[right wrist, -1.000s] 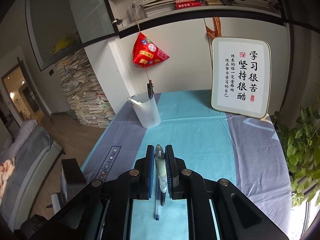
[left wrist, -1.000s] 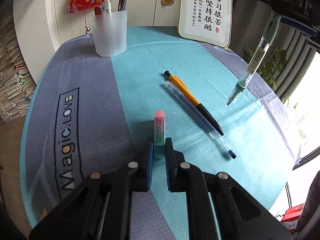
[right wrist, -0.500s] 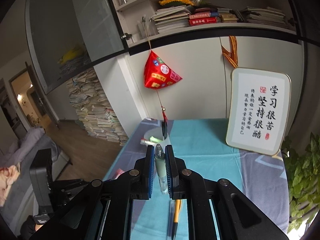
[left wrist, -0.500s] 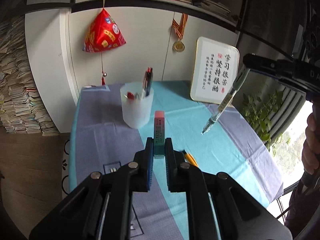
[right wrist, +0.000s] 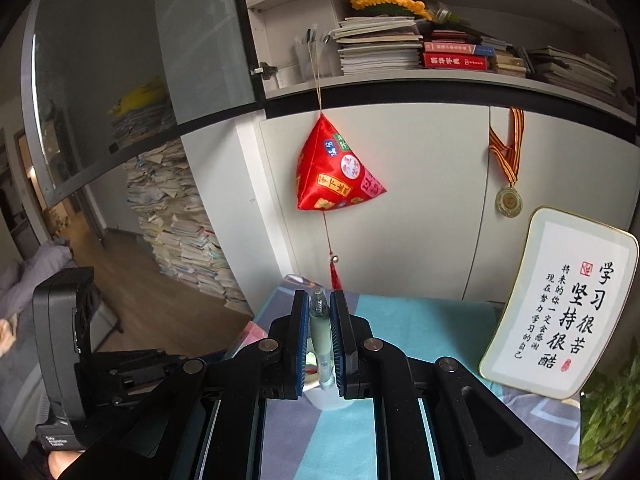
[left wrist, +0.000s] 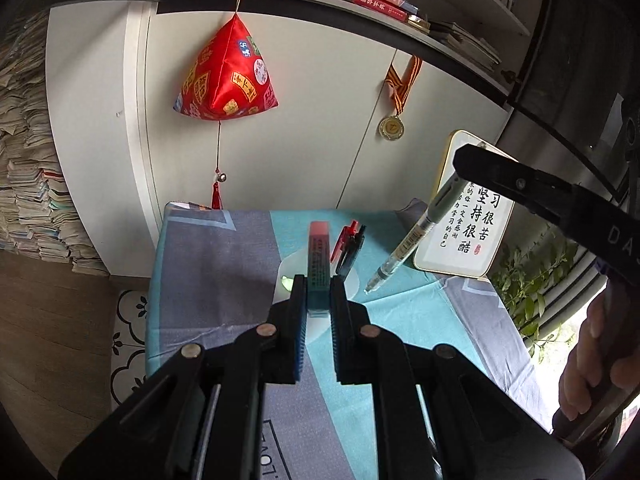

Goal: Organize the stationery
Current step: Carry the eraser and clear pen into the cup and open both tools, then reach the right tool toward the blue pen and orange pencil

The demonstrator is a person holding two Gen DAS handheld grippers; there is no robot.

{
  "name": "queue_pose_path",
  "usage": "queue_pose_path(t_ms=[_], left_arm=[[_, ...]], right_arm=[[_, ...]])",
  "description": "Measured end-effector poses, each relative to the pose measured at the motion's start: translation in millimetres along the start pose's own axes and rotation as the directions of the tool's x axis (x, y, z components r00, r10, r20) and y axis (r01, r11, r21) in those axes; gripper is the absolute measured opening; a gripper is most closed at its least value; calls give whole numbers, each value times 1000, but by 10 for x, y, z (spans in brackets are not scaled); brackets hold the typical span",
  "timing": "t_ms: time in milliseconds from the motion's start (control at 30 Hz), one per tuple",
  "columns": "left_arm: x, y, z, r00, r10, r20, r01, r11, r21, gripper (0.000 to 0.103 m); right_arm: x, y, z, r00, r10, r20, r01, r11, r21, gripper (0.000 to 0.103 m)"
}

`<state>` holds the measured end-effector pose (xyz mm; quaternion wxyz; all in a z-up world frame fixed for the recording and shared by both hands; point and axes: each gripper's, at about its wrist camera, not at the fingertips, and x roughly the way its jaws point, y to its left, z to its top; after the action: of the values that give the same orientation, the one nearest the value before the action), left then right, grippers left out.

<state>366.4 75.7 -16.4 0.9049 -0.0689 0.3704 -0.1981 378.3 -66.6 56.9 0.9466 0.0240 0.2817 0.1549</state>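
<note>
A: In the left wrist view, our left gripper (left wrist: 318,296) is clenched on the eraser (left wrist: 319,258), clamped at its teal lower end. Its long axis runs straight out along the fingers, pink end pointing away from us toward the table's far edge.

B: And below it we see the frosted pen cup (left wrist: 294,268), near the far edge of the table (left wrist: 216,264), mostly hidden behind the eraser. A red pen (left wrist: 343,240) and a dark pen (left wrist: 352,252) stick up from it, leaning right.

A: On the right of that view, our right gripper (left wrist: 460,170) holds the clear gel pen (left wrist: 404,250) by its upper end. The pen hangs slanted over the table, tip down and to the left, close to the cup's right side but not touching it. A hand (left wrist: 592,364) grips the handle at the right edge.

B: In the right wrist view, our right gripper (right wrist: 319,324) is closed on the gel pen (right wrist: 320,328) at its pale green grip. The pen runs steeply up and down between the pads, cap end up, tip toward the cup (right wrist: 326,398) directly beneath.

A: The framed calligraphy board (right wrist: 560,312) leans at the table's far right corner.
</note>
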Motion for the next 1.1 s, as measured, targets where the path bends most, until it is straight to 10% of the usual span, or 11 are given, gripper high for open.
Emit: queue_pose_path(t_ms=[733, 900, 1100], left_arm=[[727, 90, 102, 995, 5, -99, -7, 1000, -17, 13], [375, 10, 1, 999, 39, -28, -40, 999, -6, 69], [35, -210, -416, 999, -11, -36, 12, 1000, 22, 79]], right_arm=[[643, -189, -394, 997, 31, -73, -27, 999, 46, 12], [308, -217, -428, 999, 2, -34, -1, 1000, 22, 13], [-156, -342, -814, 996, 0, -89, 0, 1000, 1, 48]])
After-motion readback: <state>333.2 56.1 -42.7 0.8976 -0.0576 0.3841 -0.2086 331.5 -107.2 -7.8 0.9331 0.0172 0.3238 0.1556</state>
